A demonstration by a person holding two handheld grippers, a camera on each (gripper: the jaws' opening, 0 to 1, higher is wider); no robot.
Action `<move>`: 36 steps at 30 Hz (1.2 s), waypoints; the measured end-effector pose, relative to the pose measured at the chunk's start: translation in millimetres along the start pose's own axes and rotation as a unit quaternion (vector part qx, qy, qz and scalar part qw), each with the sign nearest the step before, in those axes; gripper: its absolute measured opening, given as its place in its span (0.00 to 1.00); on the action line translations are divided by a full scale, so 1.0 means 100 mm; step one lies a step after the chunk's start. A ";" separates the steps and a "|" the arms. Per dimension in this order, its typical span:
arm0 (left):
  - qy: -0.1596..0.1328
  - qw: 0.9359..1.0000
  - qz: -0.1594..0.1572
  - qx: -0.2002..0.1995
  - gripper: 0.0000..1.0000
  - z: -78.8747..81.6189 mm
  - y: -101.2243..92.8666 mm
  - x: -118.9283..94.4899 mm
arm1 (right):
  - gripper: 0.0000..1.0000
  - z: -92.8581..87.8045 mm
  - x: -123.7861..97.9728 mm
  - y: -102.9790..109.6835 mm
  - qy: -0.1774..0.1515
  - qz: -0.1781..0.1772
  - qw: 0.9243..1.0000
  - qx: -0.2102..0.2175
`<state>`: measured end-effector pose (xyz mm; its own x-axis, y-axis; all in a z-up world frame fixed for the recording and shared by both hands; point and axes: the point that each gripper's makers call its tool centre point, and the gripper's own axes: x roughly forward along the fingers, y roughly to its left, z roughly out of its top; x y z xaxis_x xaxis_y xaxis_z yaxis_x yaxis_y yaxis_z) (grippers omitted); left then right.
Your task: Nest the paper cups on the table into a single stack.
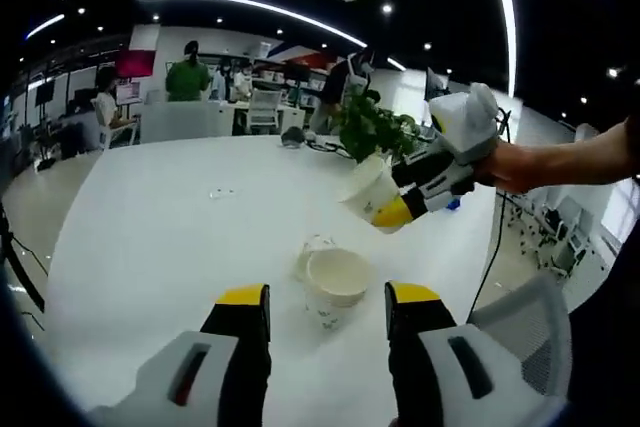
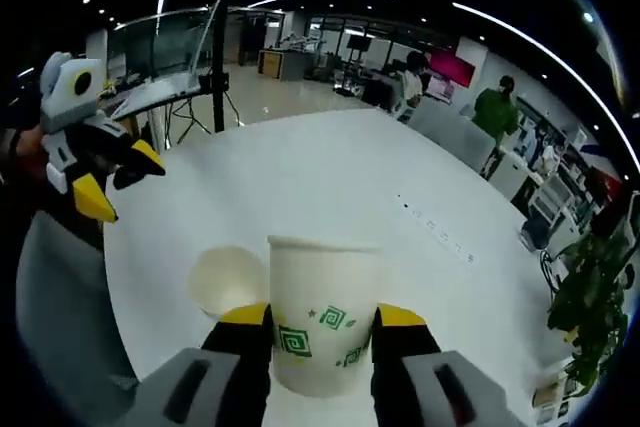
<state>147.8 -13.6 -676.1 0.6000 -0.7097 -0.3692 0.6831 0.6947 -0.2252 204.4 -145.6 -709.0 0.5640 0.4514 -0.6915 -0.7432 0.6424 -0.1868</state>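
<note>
Pinching a white paper cup with green print (image 2: 322, 315) at lower centre, right gripper (image 2: 322, 332); left gripper (image 1: 327, 309) jaws spread over nested white cups (image 1: 333, 285) on the white counter (image 1: 180, 227)

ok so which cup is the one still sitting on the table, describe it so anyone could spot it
On the white table, just ahead of the open left gripper, stands a white paper cup, mouth up and empty. Unlike the held cup clamped in the right gripper, nothing grips it.

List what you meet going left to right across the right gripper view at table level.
Left gripper → open cup standing on the table → paper cup held in the right gripper → potted plant at the far right edge.
</note>
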 end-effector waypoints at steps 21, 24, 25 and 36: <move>-0.013 0.997 -0.068 -0.045 0.38 0.32 -0.30 0.10 | 0.38 0.46 -0.05 0.80 -0.042 0.071 0.984 -0.160; -0.011 0.996 -0.072 -0.050 0.36 0.31 -0.30 0.10 | 0.38 0.49 -0.07 0.87 -0.047 0.078 0.981 -0.173; -0.010 0.995 -0.079 -0.056 0.34 0.30 -0.33 0.10 | 0.38 0.49 -0.07 0.89 -0.048 0.080 0.980 -0.177; -0.002 0.993 -0.095 -0.068 0.29 0.24 -0.43 0.12 | 0.38 0.63 -0.10 1.20 -0.064 0.093 0.956 -0.272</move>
<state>136.0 -54.6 -649.2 0.4680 -0.8291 -0.3058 0.7215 0.5583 -0.4097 132.2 -33.7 -681.0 0.4179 0.6208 -0.6633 -0.8920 0.1420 -0.4292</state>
